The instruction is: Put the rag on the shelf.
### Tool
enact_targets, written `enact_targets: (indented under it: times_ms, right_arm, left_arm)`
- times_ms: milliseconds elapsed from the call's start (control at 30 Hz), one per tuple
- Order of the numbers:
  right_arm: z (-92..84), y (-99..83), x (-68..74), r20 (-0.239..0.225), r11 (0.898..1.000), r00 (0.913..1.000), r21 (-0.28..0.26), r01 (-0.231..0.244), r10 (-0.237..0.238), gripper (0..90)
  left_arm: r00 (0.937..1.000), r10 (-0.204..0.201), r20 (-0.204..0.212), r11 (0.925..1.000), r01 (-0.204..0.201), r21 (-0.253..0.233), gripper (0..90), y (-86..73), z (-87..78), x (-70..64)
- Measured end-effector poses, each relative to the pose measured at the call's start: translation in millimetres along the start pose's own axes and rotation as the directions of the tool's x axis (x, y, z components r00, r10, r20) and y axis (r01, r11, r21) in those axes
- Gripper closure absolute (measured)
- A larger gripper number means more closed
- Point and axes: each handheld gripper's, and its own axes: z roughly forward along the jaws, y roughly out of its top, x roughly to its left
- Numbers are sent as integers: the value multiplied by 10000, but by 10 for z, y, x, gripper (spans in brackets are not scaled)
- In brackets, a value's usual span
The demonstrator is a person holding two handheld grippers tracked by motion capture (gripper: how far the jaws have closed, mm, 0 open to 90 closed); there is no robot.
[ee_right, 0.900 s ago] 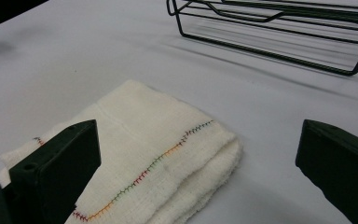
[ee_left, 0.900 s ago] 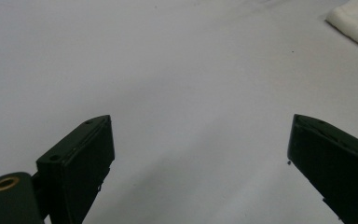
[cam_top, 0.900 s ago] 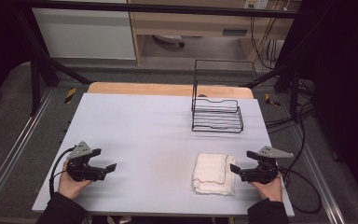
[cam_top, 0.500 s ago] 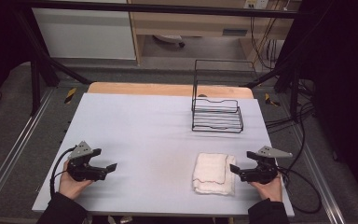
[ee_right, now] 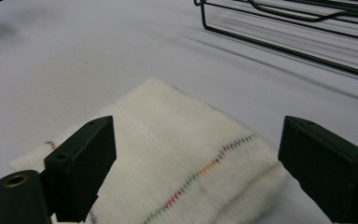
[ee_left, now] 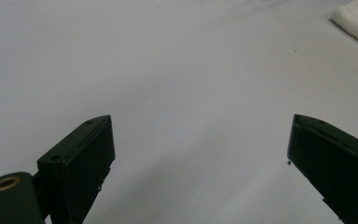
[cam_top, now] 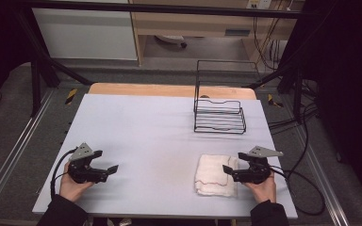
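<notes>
A folded white cloth with a coloured stitched line lies on the pale table at the front right; it also lies under the jaws in the right gripper view. My right gripper rests at the cloth's right edge, open, jaws pointing left over it with nothing between them. My left gripper sits at the front left, open over bare table. A corner of the cloth shows far off in the left gripper view.
A black wire rack stands at the back right of the table, beyond the cloth; its lower wires cross the top of the right gripper view. Cables trail from both grippers off the table's sides.
</notes>
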Motion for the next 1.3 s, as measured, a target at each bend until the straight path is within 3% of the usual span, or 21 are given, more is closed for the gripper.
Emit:
enact_targets:
  times_ms: [133,300,667,1100,1233,1300]
  right_arm:
    - [182,154,60,-322,9998,9993,15,-194,194,205]
    - [327,245,124,-216,9994,9994,209,-274,279,275]
    - [774,395,215,-258,9927,9988,1120,454,-428,546]
    - [961,328,203,-635,9831,9980,1824,178,-63,678]
    - [970,336,207,-852,9814,9964,1917,128,36,785]
    - [967,337,213,-861,9812,9962,1927,71,97,796]
  left_arm:
    - [10000,-37,-45,10000,37,-2,75,4,6,-8]
    - [10000,-31,-72,10000,31,16,75,5,1,-2]
    - [9999,-67,-115,10000,67,10,79,3,-5,1]
    - [9999,-52,-111,10000,53,48,85,3,3,-4]
    - [9999,-62,-115,10000,62,54,86,3,2,-1]
    - [9999,-59,-120,10000,60,62,86,3,1,-1]
